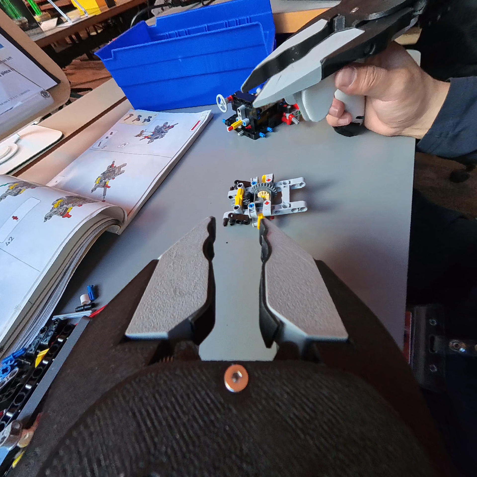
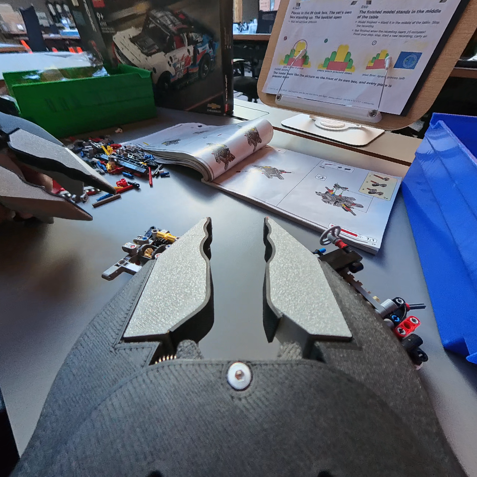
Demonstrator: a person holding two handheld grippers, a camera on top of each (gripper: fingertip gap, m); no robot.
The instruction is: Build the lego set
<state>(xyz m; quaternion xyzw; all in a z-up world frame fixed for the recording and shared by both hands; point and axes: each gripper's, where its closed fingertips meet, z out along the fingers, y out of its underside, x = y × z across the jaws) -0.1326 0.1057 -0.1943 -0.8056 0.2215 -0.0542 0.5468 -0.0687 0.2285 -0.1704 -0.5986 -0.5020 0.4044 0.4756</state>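
Left fingers: the left gripper (image 1: 237, 223) is seen parted to a moderate gap with only bare table between the pads – nothing is held. The right-hand fingertip (image 1: 263, 224) lies at, or just over, the yellow pin of the grey gear sub-assembly (image 1: 265, 198); contact cannot be told.

Right fingers: the right gripper (image 2: 237, 224) is likewise parted and empty, held above bare table (image 2: 232, 196). It is flanked by the grey gear sub-assembly on one side and the black chassis block (image 2: 340, 258), with its grey steering wheel, on the other.

Sub-assemblies: both are laid flat and well apart in the middle of the table – probably so that each can be reached from above.

Instruction booklet (image 2: 296, 180): laid open just beyond the builds, pages facing the grippers, seemingly for reference.

Loose parts (image 2: 121, 160): heaped beside the booklet, near the left gripper.

Bins: a blue bin (image 1: 185, 59) and a green bin (image 2: 82, 103) are set at the table's edges, apparently to keep the middle free.

Box and sheet: a set box (image 2: 175, 56) and a printed sheet on a stand (image 2: 356, 51) are propped upright at the back.
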